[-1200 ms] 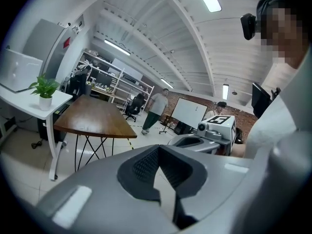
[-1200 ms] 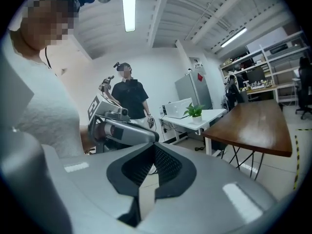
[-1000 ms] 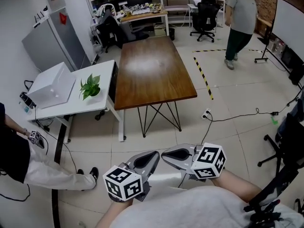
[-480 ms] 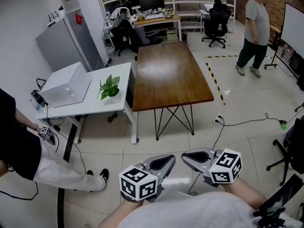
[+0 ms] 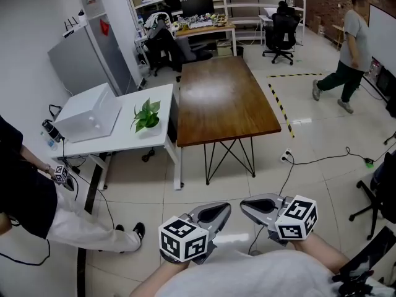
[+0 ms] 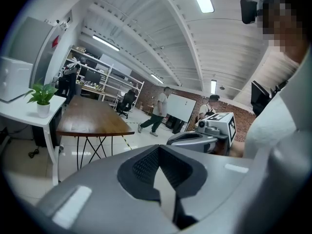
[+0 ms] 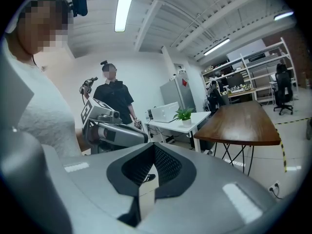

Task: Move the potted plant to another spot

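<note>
Evidently the small green leafy plant in a white pot (image 5: 146,115) stands by the white table's (image 5: 124,138) edge nearest the brown wooden table (image 5: 226,101), fitting an old spot or a new one. The left gripper (image 5: 213,214) and right gripper (image 5: 257,204), closed and empty, hang well apart from it, best kept steady; only gripper views show the pot's side.

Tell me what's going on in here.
A person holds a two-jaw gripper in each hand, low in front of the body. The left gripper and the right gripper are both shut and empty. The potted plant to be moved sits on the white table across the floor, beside a white box and next to the wooden table. Neither gripper is near it, so the move has not begun.
</note>
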A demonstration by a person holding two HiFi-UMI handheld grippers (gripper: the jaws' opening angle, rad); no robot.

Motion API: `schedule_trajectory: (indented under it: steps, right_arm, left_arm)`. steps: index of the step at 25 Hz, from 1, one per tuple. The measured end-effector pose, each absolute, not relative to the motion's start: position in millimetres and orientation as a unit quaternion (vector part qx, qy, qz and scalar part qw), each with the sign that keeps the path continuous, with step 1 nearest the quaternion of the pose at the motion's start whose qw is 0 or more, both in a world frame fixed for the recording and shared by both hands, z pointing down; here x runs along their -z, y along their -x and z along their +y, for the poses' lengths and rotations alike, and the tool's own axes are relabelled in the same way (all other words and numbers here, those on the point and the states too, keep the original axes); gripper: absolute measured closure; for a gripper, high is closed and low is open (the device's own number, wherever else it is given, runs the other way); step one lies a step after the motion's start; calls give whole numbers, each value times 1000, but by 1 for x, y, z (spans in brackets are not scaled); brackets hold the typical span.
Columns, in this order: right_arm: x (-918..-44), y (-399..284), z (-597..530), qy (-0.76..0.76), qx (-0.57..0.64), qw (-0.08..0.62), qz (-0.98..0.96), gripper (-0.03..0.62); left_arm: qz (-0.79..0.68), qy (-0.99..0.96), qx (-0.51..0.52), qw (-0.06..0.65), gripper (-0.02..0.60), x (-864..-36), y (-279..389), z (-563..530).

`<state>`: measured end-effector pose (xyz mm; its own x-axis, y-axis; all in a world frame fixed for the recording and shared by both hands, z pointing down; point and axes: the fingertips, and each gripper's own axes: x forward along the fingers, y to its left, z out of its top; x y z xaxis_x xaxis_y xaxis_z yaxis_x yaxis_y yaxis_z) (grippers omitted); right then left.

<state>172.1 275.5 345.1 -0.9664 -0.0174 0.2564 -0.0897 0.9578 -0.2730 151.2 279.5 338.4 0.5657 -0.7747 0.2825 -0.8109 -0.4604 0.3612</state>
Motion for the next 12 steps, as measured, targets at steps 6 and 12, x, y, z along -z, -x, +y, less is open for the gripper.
schedule_trajectory:
  steps: [6, 12]
  right_arm:
    - [-343, -171, 280, -26, -139, 132, -981, 591]
    - [-340, -177, 281, -31, -137, 132, -981, 591]
  left_arm:
    - [-463, -855, -34, 231, 583, -335, -150, 281]
    - [-464, -856, -29, 228, 583, -333, -153, 285]
